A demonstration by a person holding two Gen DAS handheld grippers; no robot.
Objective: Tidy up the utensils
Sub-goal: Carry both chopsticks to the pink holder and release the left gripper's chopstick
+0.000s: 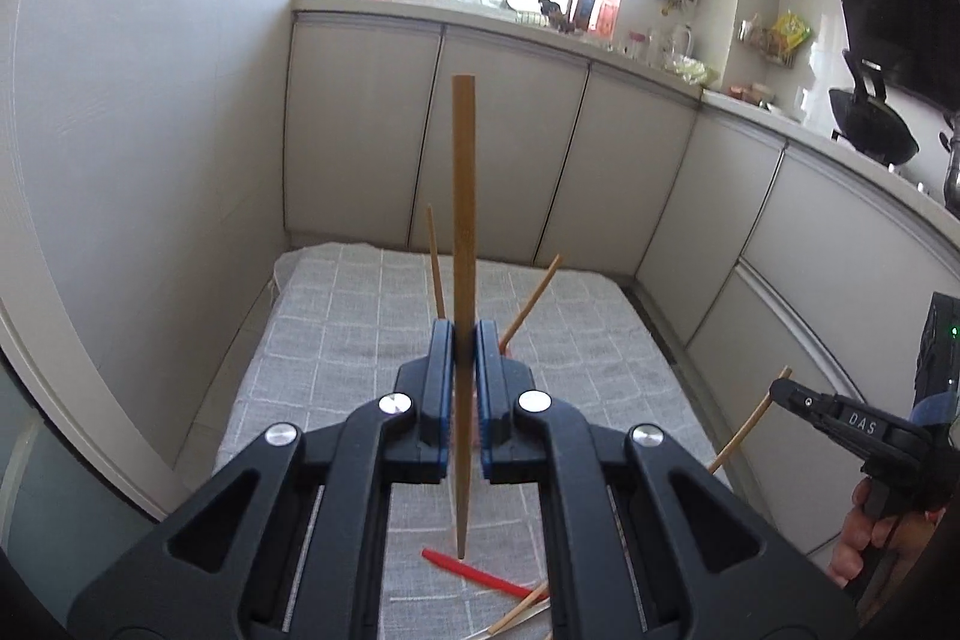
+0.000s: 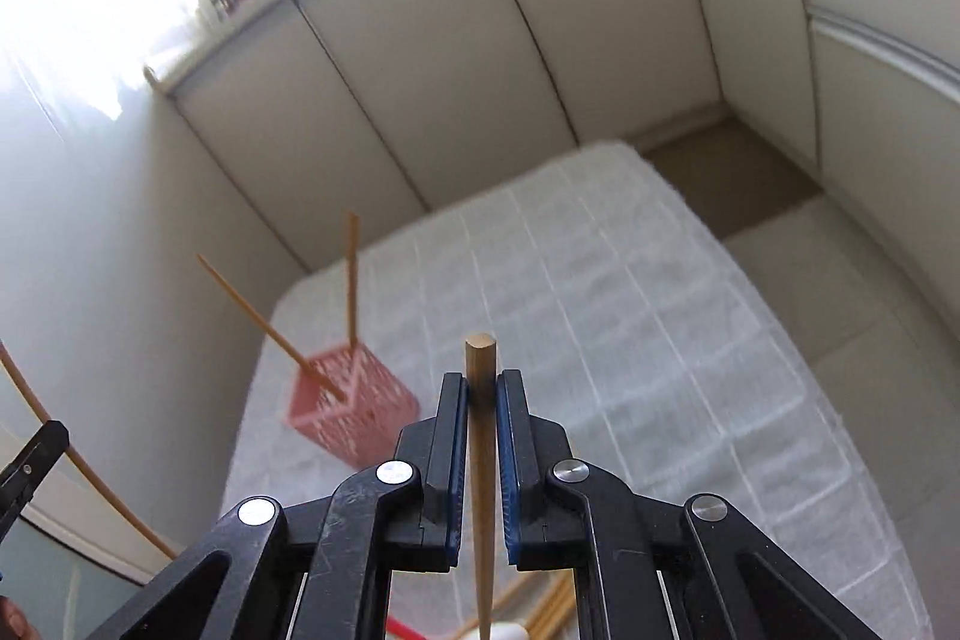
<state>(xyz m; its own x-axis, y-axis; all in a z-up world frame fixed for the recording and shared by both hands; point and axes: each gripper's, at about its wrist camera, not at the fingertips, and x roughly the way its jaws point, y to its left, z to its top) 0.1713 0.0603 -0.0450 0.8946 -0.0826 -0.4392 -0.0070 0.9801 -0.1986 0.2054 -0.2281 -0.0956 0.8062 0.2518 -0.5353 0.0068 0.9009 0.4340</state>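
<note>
Wooden chopstick (image 1: pixel 463 232) clamped in left jaws | second chopstick (image 2: pixel 482 436) clamped in right jaws

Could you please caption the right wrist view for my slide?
Right gripper shut on a chopstick above the clothed table; pink basket holds two more.

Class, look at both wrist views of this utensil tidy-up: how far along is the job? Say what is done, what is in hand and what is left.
Done: two chopsticks stand in the pink basket. In hand: the left gripper and the right gripper each clamp one chopstick. Left: a red utensil and more sticks lie on the cloth.
</note>
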